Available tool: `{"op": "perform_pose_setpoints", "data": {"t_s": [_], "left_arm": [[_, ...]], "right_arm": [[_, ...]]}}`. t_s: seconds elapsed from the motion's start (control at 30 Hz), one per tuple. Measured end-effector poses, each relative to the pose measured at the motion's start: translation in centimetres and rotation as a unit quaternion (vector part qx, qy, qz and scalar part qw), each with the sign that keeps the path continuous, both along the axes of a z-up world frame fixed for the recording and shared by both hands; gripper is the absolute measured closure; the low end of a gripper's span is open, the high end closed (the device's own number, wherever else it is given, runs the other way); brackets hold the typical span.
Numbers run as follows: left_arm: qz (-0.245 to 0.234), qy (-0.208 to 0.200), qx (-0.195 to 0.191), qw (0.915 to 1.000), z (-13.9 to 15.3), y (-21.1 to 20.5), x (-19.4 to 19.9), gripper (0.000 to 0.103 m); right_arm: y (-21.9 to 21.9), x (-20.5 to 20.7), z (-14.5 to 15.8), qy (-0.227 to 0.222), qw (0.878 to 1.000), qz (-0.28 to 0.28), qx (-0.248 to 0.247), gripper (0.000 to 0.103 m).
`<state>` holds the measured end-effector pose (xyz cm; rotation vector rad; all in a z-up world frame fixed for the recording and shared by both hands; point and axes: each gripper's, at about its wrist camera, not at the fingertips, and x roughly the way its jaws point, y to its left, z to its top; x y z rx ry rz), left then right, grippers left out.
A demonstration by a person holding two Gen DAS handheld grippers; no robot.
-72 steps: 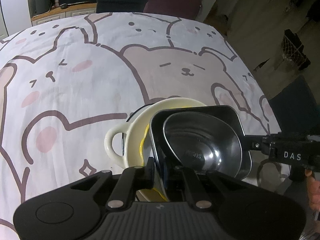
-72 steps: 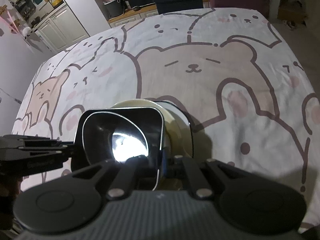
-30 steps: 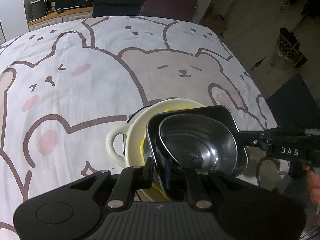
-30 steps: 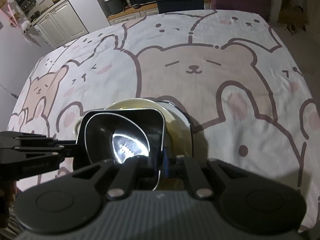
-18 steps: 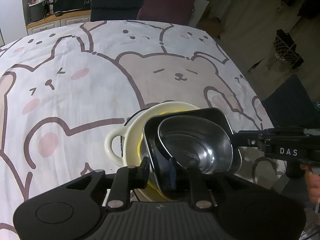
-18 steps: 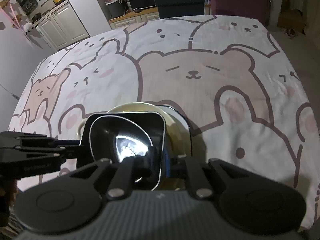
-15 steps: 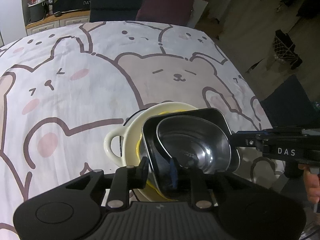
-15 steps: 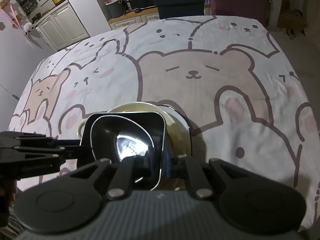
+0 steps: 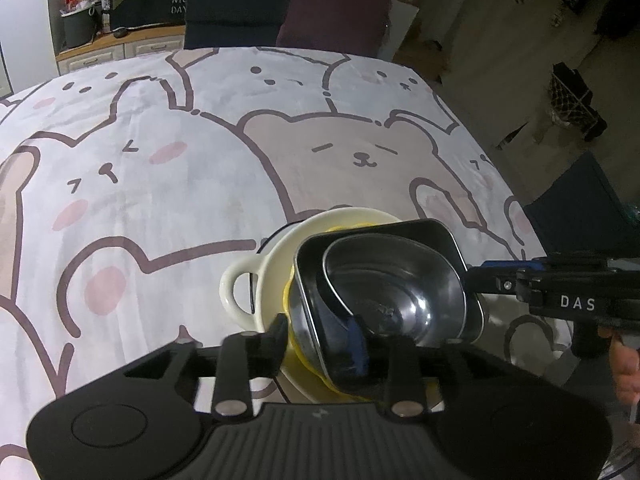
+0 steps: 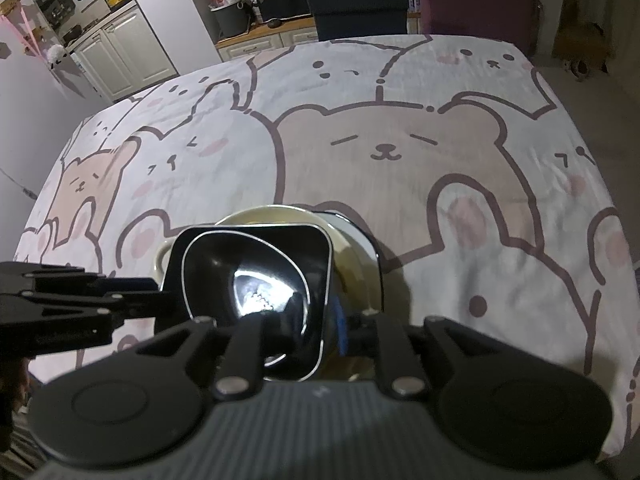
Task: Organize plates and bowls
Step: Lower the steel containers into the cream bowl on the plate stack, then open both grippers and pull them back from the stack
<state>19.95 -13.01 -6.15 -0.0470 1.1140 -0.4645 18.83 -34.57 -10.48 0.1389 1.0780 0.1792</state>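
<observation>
Straddling the black dish, both tools' jaws have been parting; contact unclear.

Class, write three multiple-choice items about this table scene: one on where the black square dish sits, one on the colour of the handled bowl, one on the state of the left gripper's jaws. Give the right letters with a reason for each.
1. Where is the black square dish?
A. Alone on the cloth
B. Stacked in the handled bowl
C. On a chair

2. What colour is the handled bowl?
A. Cream
B. Red
C. Green

3. How do the left gripper jaws stand?
A. Clamped tight on the dish wall
B. Far from the stack
C. Apart, either side of the dish's near wall

Answers:
1 B: the dish sits inside the bowl's rim, a shiny steel bowl nested in it.
2 A: its loop handle and rim are pale cream against the bear-print tablecloth.
3 C: the jaws have just been opening, and a gap shows between the fingers and the wall.
</observation>
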Motion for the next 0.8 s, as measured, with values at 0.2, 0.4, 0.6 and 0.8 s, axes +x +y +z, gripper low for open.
{"op": "perform_pose_setpoints", "data": {"t_s": [0.2,0.4,0.6,0.8], "left_arm": [[0.008,-0.043,0.023,0.9988,1.0,0.3,-1.2,0.012],[0.022,-0.08,0.027,0.9962,2.0,1.1,-3.3,0.0],[0.036,-0.124,0.038,0.991,3.1,1.9,-6.8,0.0],[0.049,-0.159,0.008,0.986,4.2,2.6,-10.6,0.0]], "right_arm": [[0.0,-0.9,0.7,-0.034,0.999,-0.004,-0.007,0.033],[-0.1,-3.1,1.6,-0.073,0.997,-0.012,-0.019,0.011],[0.2,-6.2,2.9,-0.128,0.991,-0.012,-0.037,0.001],[-0.4,-9.9,3.3,-0.168,0.984,-0.043,-0.028,0.001]]}}
